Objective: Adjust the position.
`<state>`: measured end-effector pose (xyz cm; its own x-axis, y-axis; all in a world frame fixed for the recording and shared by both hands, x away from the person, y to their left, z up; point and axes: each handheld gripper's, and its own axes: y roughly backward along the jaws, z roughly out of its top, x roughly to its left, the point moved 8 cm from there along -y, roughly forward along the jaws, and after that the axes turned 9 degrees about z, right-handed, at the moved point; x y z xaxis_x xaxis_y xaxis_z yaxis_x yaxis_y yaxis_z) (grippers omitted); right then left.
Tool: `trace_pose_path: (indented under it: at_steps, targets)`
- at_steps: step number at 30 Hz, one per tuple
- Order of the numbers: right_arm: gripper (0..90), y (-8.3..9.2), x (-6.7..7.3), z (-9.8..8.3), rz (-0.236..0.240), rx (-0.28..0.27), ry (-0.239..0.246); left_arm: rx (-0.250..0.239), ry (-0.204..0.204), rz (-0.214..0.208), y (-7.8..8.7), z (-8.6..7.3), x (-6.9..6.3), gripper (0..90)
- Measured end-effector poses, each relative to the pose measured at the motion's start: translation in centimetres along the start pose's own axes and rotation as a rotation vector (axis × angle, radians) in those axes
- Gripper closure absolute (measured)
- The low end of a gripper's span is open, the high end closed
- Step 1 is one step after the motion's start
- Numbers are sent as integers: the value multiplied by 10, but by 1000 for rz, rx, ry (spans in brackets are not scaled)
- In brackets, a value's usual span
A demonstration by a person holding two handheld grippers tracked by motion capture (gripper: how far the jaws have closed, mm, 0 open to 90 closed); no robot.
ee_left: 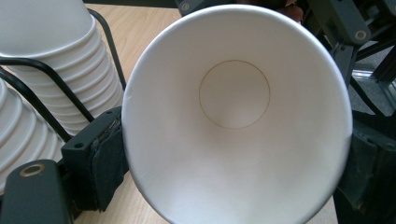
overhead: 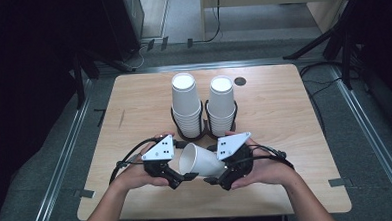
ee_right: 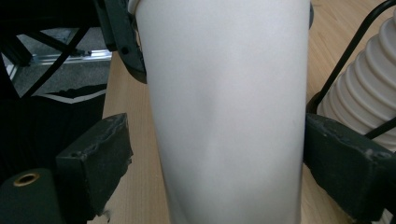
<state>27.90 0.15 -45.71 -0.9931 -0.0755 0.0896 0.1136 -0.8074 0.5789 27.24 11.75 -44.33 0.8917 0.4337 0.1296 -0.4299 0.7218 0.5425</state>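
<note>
Both forearms come in from the near edge and angle inward, hands side by side. The left claw (overhead: 179,179) points toward the right one, its jaws pressed on the rim of a paper cup (overhead: 201,162). The right claw (overhead: 218,180) faces back at it, its jaws flanking the cup's wall: one touching, the other slightly off.

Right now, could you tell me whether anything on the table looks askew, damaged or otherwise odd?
One paper cup lies tipped on its side between the left gripper and the right gripper, its mouth toward the left one, whose pads press its rim slightly oval. The two cup stacks stand upright in their wire holder. Nothing spilled.
</note>
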Motion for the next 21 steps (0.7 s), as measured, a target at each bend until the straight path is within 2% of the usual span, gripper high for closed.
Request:
trace_pose_path:
  at_steps: [5, 7, 8, 13, 15, 21]
  targets:
    - [122, -5, -1, 0, -14, 13, 2, 0, -5, -3, -1, 0, -1, 98]
    - [147, -7, -2, 0, -26, 16, 10, 2, -6, -3, -1, 0, -2, 97]
    - [190, -7, -2, -1, -29, 23, 5, 3, -8, -3, -2, 0, -3, 96]
    - [196, -9, 0, -3, -29, 39, 20, 13, -13, -7, -3, -2, -5, 84]
    - [193, -9, 0, -4, -30, 35, 18, 11, -13, 5, -3, -1, -5, 71]
    - [195, -3, -2, -7, -49, 2, 6, -9, 26, 27, -1, 2, -2, 62]
